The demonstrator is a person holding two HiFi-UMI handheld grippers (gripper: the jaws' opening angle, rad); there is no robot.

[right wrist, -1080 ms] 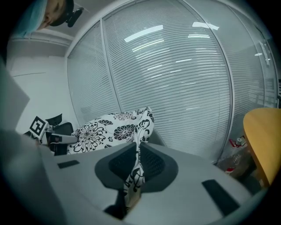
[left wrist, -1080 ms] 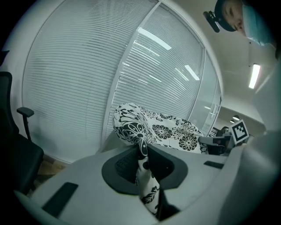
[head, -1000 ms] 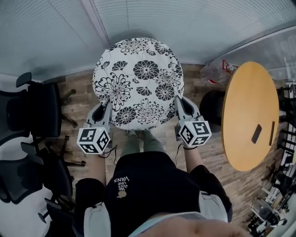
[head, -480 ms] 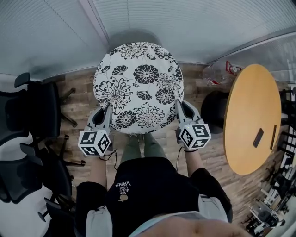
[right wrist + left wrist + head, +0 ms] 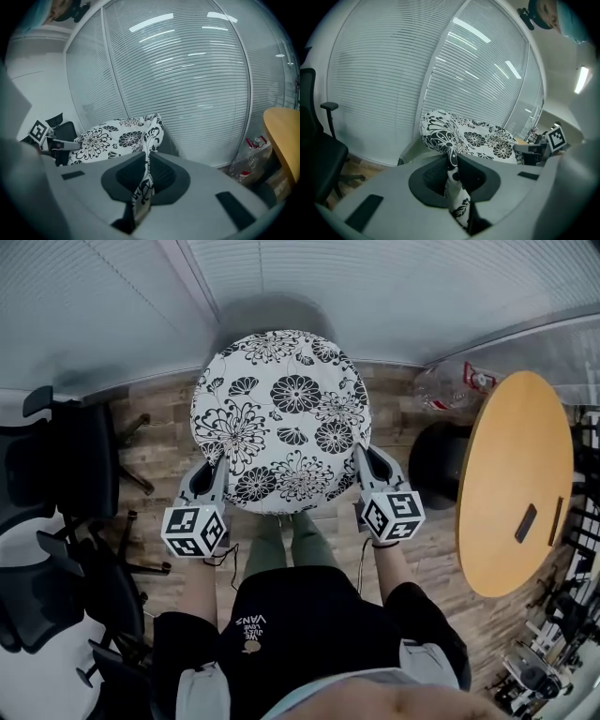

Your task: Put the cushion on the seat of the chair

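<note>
A round white cushion (image 5: 281, 413) with a black flower print is held out in front of the person, in front of the window blinds. My left gripper (image 5: 215, 476) is shut on its near left edge, and the printed fabric is pinched between the jaws (image 5: 451, 152). My right gripper (image 5: 362, 463) is shut on the near right edge in the same way (image 5: 146, 157). The cushion (image 5: 480, 138) stretches across to the other gripper in both gripper views (image 5: 110, 136). A dark grey shape (image 5: 265, 313) peeks out past the cushion's far edge. The seat under the cushion is hidden.
Black office chairs (image 5: 66, 474) stand at the left. A round wooden table (image 5: 516, 474) with a small dark object (image 5: 525, 522) stands at the right, a clear plastic bag (image 5: 450, 385) beside it. Blinds over glass (image 5: 375, 287) close the far side. The floor is wood plank (image 5: 159, 437).
Both grippers keep their hold on the cushion and stay where they were. The head view has shifted slightly, so the cushion sits a little lower in the picture.
</note>
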